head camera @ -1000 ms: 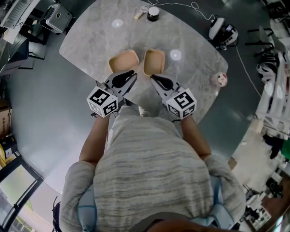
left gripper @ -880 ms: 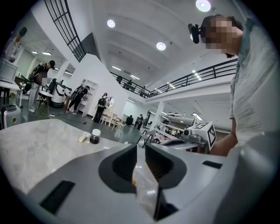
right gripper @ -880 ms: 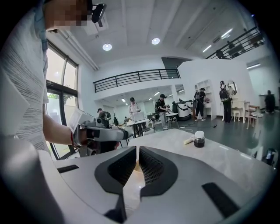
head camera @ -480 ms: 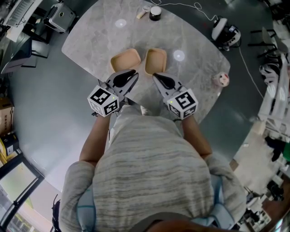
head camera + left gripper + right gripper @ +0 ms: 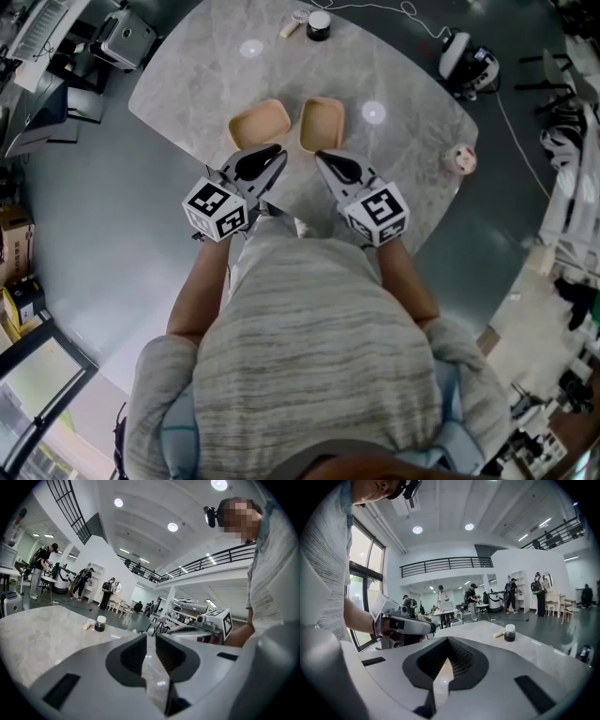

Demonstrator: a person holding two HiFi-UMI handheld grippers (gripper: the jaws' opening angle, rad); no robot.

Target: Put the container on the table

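Already on the grey marble table [image 5: 412,141] sit a shallow tan rounded-rectangle container [image 5: 260,123] and a second tan container [image 5: 322,122], side by side. The left hand-held gripper [image 5: 277,154] hovers near them, jaws slightly parted and empty — the right hand-held gripper [image 5: 320,156] has its jaws closed on nothing.

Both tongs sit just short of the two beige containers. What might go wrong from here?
1. The left container and right container lie close side by side, so tongs reaching for one may nudge the other.
2. The right tongs are shut and empty; moved forward like that, they would probably shove the right container, not grip its rim. The left tongs are barely open: similar risk.
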